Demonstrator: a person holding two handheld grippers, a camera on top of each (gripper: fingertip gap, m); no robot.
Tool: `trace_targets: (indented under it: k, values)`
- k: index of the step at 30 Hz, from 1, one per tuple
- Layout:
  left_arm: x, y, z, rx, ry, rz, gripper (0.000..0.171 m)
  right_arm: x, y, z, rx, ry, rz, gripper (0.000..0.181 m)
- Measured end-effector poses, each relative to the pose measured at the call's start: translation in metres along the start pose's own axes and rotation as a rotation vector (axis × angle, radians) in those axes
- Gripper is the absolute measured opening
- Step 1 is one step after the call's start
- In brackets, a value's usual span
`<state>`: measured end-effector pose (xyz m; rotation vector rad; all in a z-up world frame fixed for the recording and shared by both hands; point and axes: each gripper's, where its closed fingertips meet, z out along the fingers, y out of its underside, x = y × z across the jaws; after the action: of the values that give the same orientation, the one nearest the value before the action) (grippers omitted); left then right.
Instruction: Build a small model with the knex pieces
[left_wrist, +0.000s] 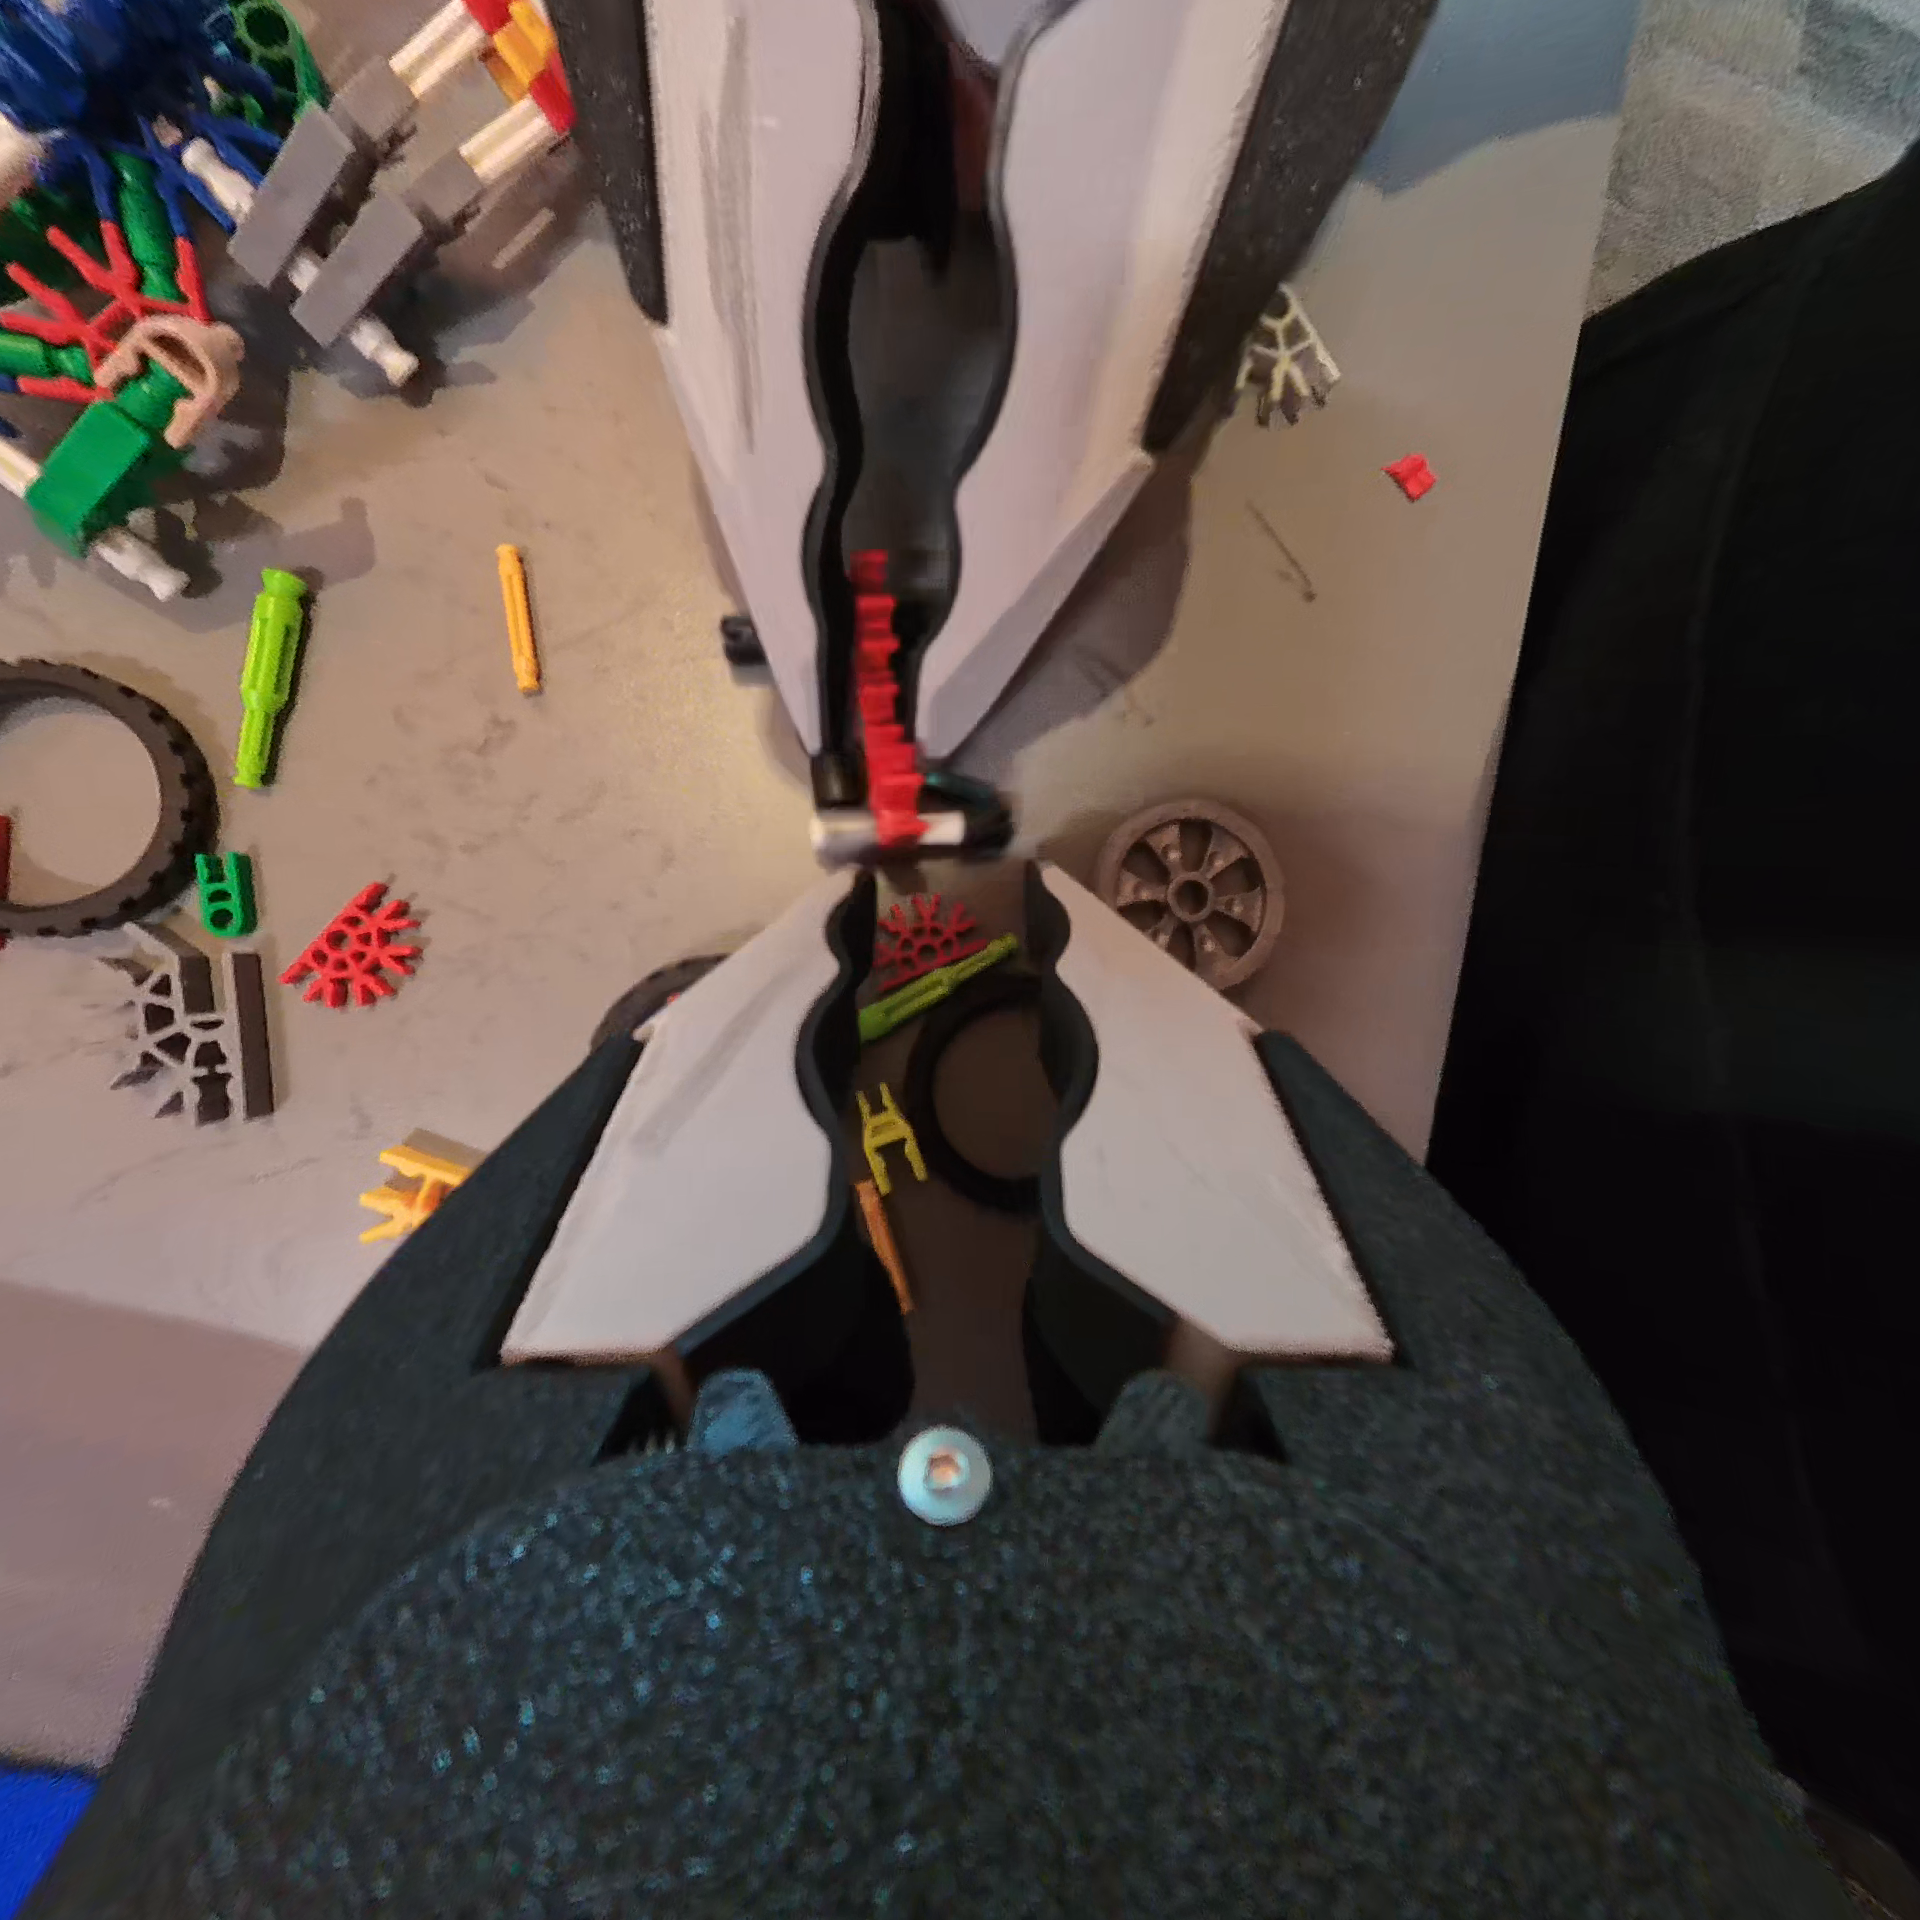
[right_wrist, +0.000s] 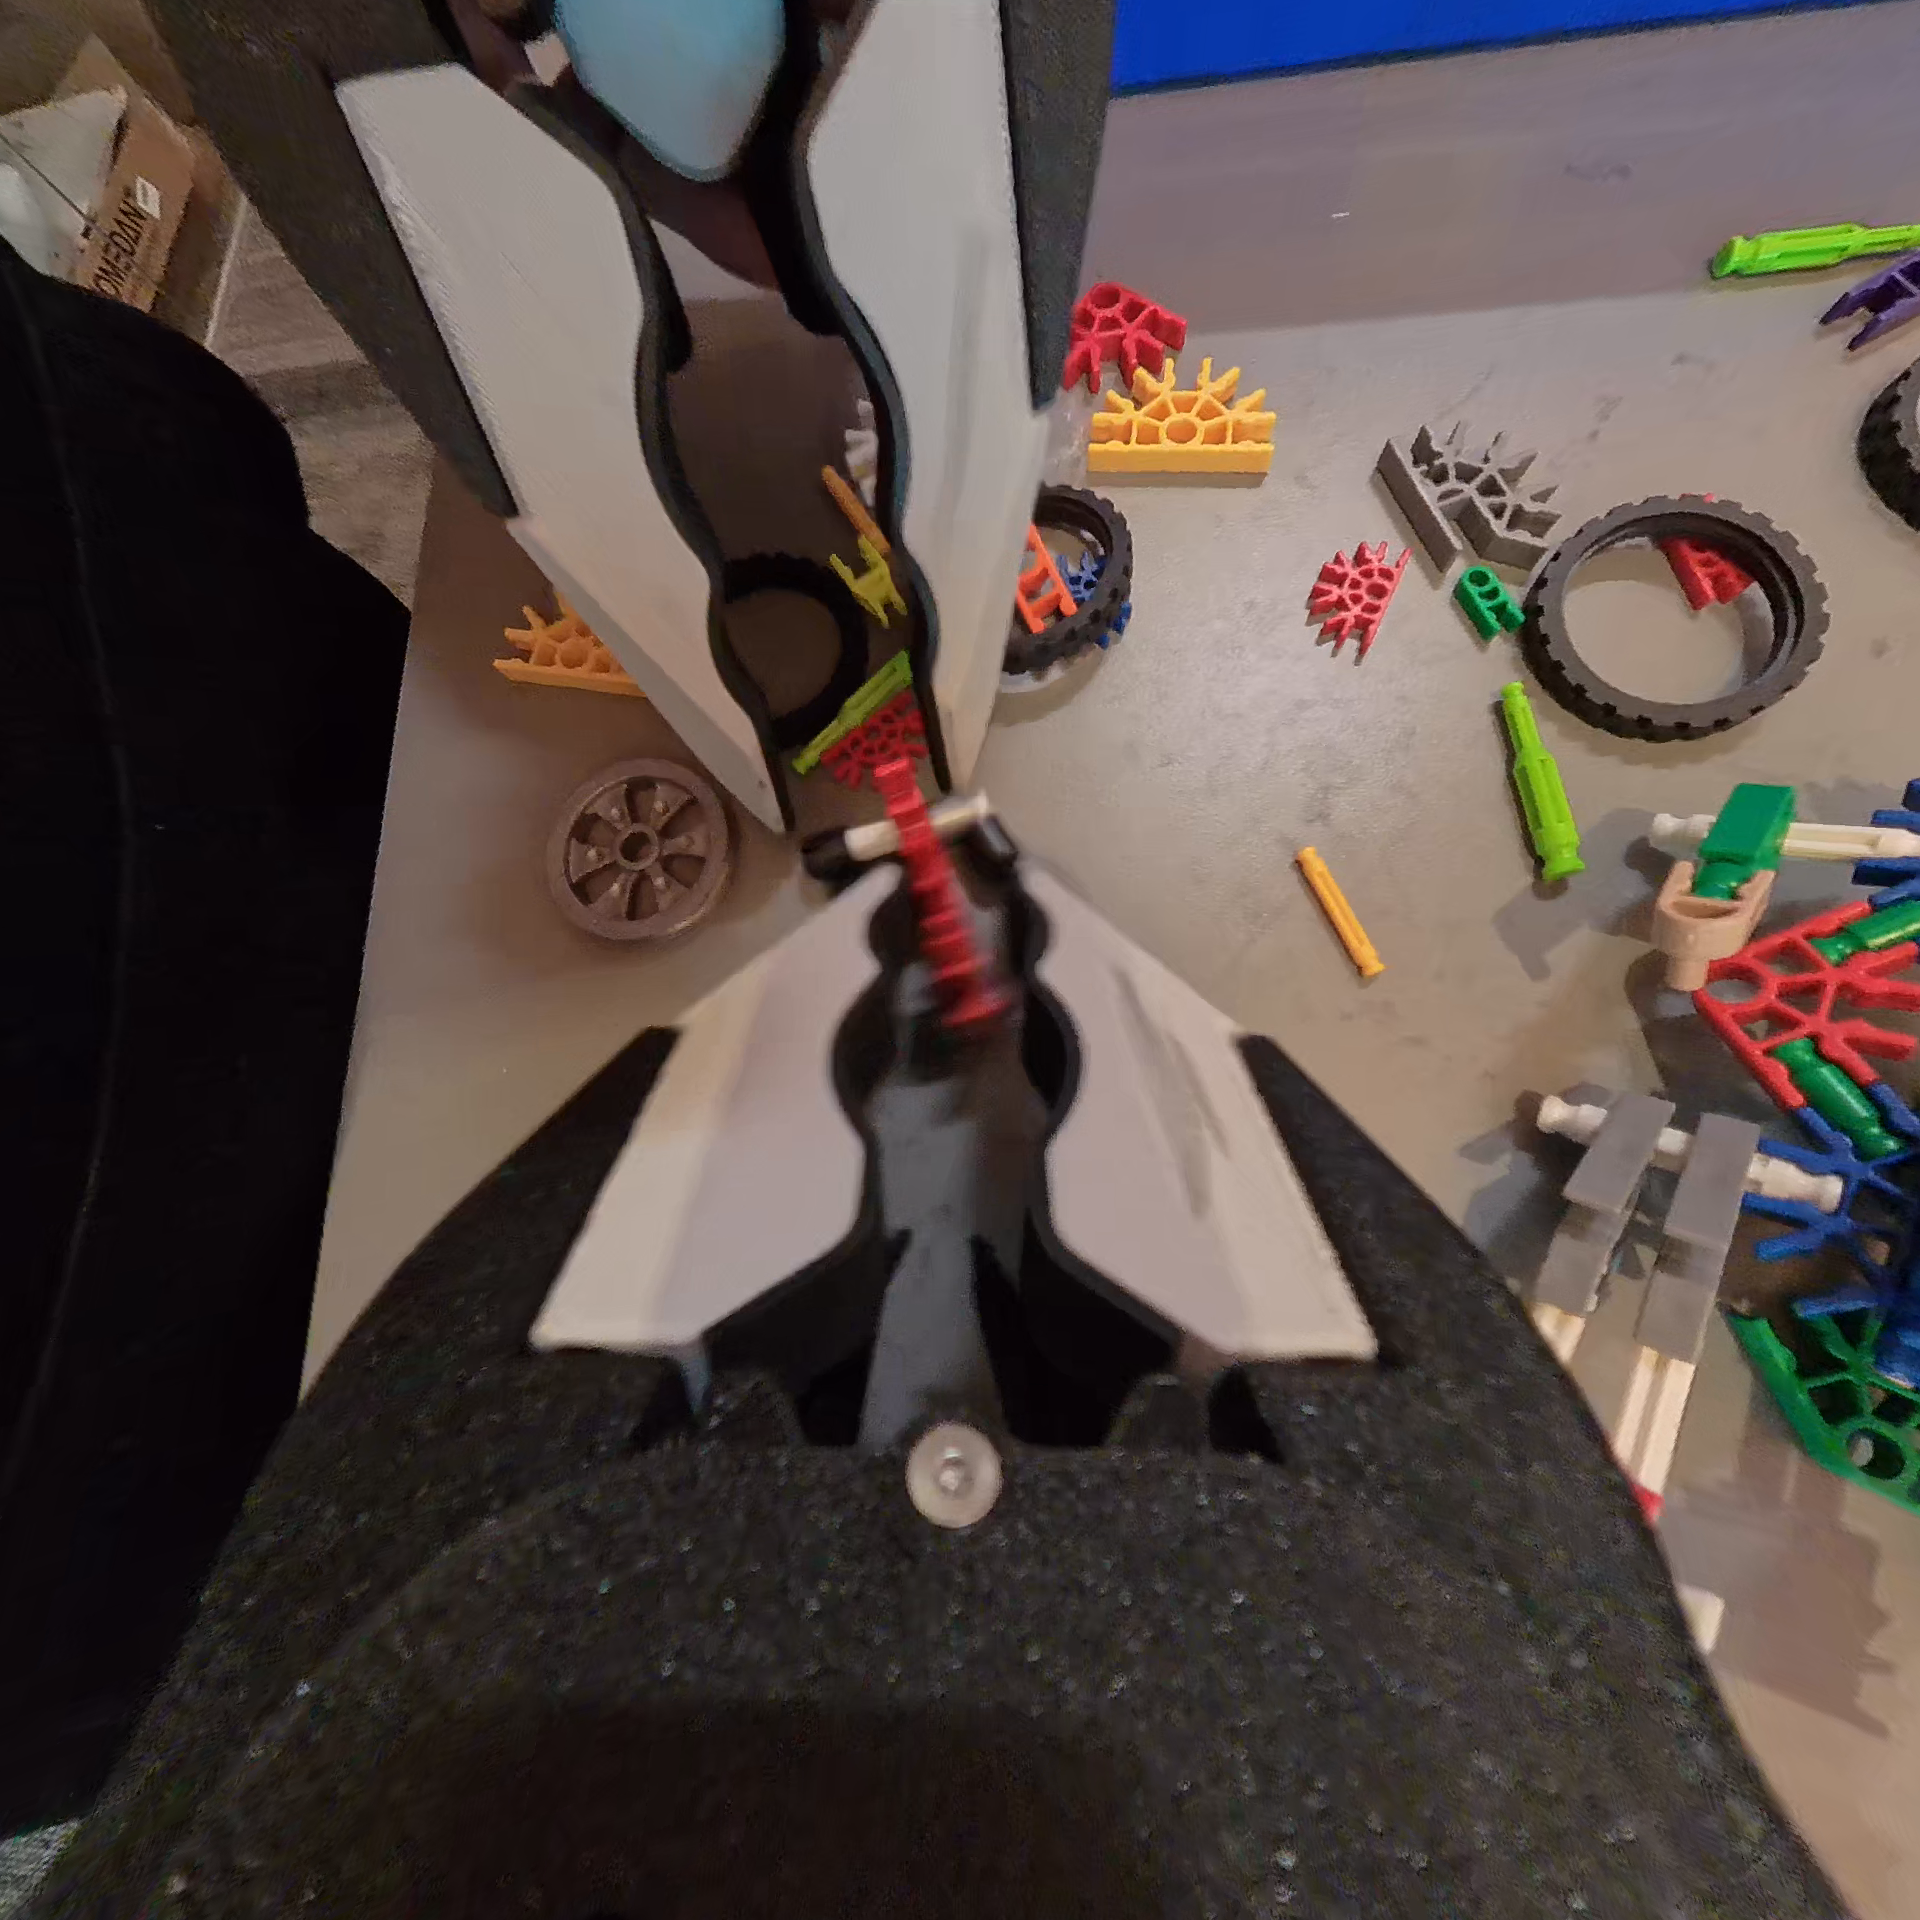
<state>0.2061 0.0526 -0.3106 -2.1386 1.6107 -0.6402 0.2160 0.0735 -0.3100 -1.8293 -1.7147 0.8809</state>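
Note:
My two grippers meet tip to tip above a grey table (left_wrist: 582, 499). My right gripper (right_wrist: 951, 868) is shut on a red ribbed rod (right_wrist: 940, 904) that runs back between its fingers. It enters the left wrist view from the top (left_wrist: 894, 774), with the red rod (left_wrist: 878, 675) in it. A short white rod with black ends (left_wrist: 914, 828) sits crosswise at the red rod's tip; it also shows in the right wrist view (right_wrist: 914, 831). My left gripper (left_wrist: 951, 883) is open and empty, its tips just short of that white rod. It shows at the top of the right wrist view (right_wrist: 868, 800).
Below the grippers lie a grey wheel hub (left_wrist: 1190, 894), a small black tyre (left_wrist: 977, 1101), a red snowflake connector (left_wrist: 353, 945), lime (left_wrist: 268, 675) and yellow (left_wrist: 517, 618) rods. A built model (right_wrist: 1829, 1039) and a large tyre (right_wrist: 1673, 623) stand aside. The table edge (left_wrist: 1496, 727) borders dark cloth. The tips of both grippers are at nearly the same place. Both grippers' tips are roughly 9 cm from the red snowflake connector (left_wrist: 353, 945). It turns up in the right wrist view (right_wrist: 1359, 589) as well.

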Motion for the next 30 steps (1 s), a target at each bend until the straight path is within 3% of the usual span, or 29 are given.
trace_targets:
  k: [9, 16, 30]
  values:
    - [-0.0031, 0.0017, -0.0009, 0.017, -0.043, -0.03, 0.021, -0.0004, -0.0005, -0.0006, 0.004, -0.017, 0.013, 0.017]
    - [-0.0074, -0.0008, 0.0003, 0.037, -0.076, -0.056, 0.021, 0.0019, -0.0038, 0.0013, 0.002, 0.003, -0.008, 0.038]
    - [-0.0019, -0.0063, 0.0049, 0.028, -0.056, -0.024, 0.02, -0.0007, 0.001, -0.0016, -0.025, 0.031, -0.037, 0.031]
